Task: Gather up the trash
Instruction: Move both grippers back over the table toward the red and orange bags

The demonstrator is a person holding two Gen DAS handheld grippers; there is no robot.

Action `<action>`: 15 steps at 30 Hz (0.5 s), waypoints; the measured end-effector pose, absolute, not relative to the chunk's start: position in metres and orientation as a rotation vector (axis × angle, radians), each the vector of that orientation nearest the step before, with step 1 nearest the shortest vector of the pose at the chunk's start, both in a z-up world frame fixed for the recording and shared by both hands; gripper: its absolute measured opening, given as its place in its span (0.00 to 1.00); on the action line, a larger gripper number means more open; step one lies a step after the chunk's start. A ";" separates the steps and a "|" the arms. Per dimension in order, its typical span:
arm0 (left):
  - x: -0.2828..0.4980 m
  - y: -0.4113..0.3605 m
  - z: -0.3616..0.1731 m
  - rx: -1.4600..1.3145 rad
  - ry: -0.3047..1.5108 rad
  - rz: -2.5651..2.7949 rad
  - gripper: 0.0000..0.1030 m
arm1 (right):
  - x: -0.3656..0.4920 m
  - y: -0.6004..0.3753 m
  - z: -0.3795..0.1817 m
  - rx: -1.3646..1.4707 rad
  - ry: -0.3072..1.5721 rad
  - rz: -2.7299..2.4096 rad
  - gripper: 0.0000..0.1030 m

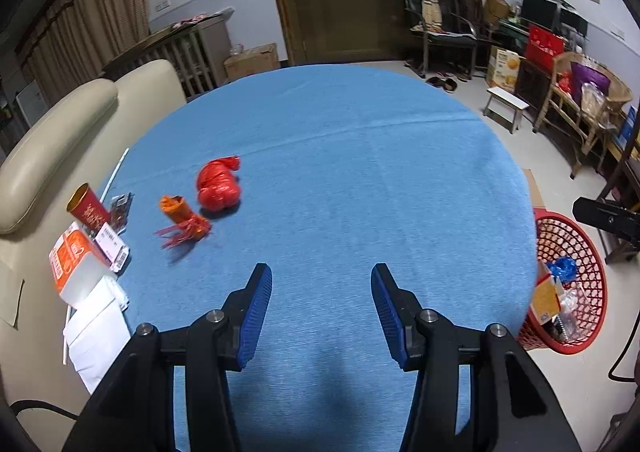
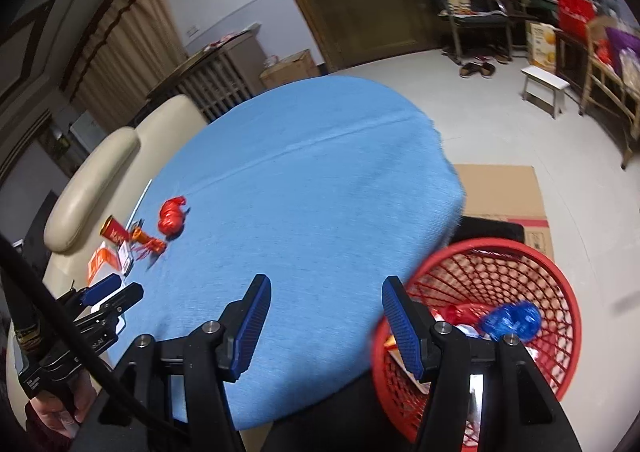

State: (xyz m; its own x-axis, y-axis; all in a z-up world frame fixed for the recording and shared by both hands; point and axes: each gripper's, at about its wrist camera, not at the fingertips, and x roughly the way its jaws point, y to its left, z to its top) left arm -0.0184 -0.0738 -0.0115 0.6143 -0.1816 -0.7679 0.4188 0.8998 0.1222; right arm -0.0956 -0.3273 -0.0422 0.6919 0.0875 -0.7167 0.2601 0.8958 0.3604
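Note:
A crumpled red plastic bag point(image 1: 218, 186) and an orange wrapper with red fringe point(image 1: 183, 220) lie on the left of the round blue table point(image 1: 360, 172). At the table's left edge sit a red paper cup point(image 1: 87, 208), an orange-and-white box point(image 1: 74, 264) and white tissue point(image 1: 98, 328). My left gripper point(image 1: 322, 310) is open and empty above the near table. My right gripper point(image 2: 326, 320) is open and empty over the table's right edge, beside the red mesh basket point(image 2: 520, 264). The red bag point(image 2: 172, 216) and orange wrapper point(image 2: 150, 242) also show in the right wrist view.
The basket point(image 1: 576, 236) stands on the floor right of the table and holds a blue bag point(image 2: 512, 320) and other trash. A beige sofa point(image 1: 52, 140) adjoins the table's left. Flat cardboard point(image 2: 500, 192) lies on the floor behind the basket. A white stool point(image 1: 506, 102) stands further right.

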 end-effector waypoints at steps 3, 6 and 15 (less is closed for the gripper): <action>-0.011 -0.061 -0.016 0.282 0.851 -0.335 0.51 | -0.078 -0.313 -0.038 0.438 0.818 -0.070 0.60; -0.001 -0.045 -0.021 0.259 0.866 -0.305 0.51 | -0.053 -0.295 -0.032 0.402 0.827 -0.032 0.60; 0.043 0.031 -0.042 0.145 0.937 -0.152 0.51 | 0.052 -0.216 -0.027 0.356 0.888 0.145 0.60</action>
